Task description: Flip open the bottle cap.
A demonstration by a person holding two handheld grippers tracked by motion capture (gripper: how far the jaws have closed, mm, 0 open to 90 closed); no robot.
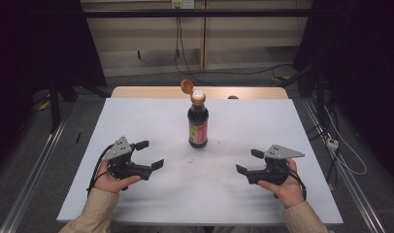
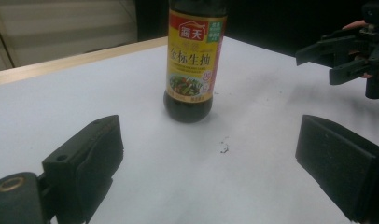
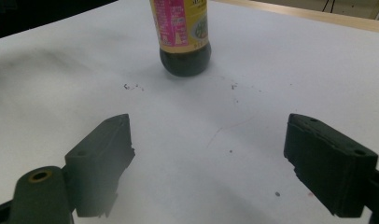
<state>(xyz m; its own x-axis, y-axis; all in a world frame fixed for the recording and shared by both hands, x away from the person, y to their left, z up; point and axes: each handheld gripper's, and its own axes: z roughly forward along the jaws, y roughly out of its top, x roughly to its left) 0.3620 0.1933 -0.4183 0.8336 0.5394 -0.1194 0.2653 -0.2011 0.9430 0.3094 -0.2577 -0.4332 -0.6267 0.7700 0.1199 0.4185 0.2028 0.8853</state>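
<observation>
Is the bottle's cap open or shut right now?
Open. On the upright bottle, the orange flip cap is swung back beside the neck, and the pale mouth shows.

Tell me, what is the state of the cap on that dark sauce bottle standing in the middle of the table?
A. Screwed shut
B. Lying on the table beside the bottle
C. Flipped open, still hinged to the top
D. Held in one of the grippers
C: in the high view the orange cap stands tilted up and back from the neck of the sauce bottle, leaving the pale spout uncovered.
</observation>
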